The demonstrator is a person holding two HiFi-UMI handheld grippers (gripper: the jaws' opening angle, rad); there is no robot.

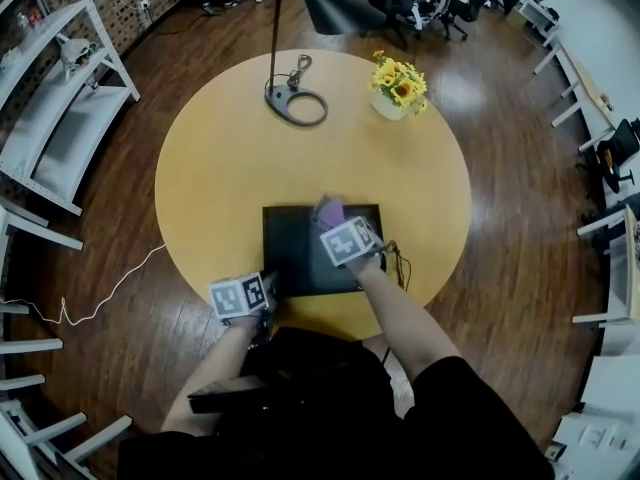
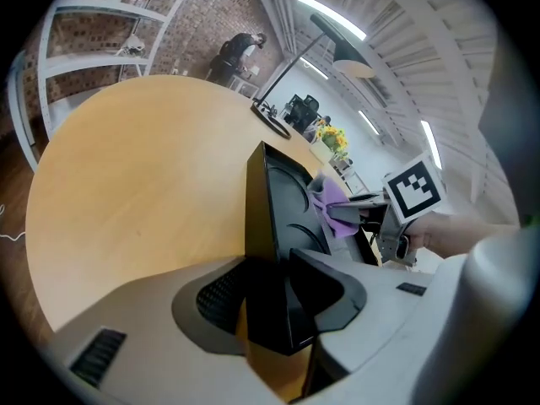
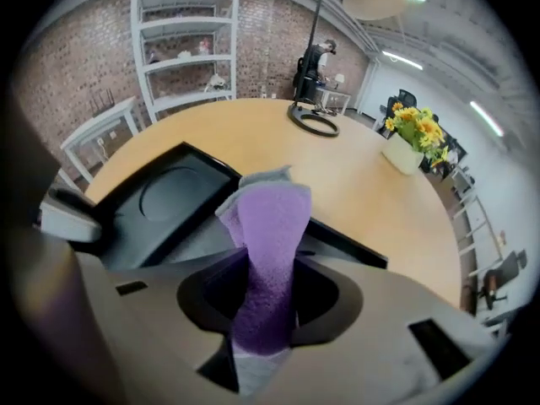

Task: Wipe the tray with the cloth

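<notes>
Round yellow table (image 1: 220, 168). Lamp's ring base (image 1: 296, 103) rests on its far side, potted sunflowers (image 1: 398, 83) to the right. White shelving (image 1: 55, 118) stands left on wood floor (image 1: 510, 258).

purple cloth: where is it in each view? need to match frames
Head view: cloth mid-picture, at the far edge of the tray.
Left gripper view: cloth right of centre, beyond the tray's raised rim.
Right gripper view: cloth dead centre, pinched in the tongs of the right gripper.
Shared landmark: yellow flowers, beyond the tray in all three.
</notes>
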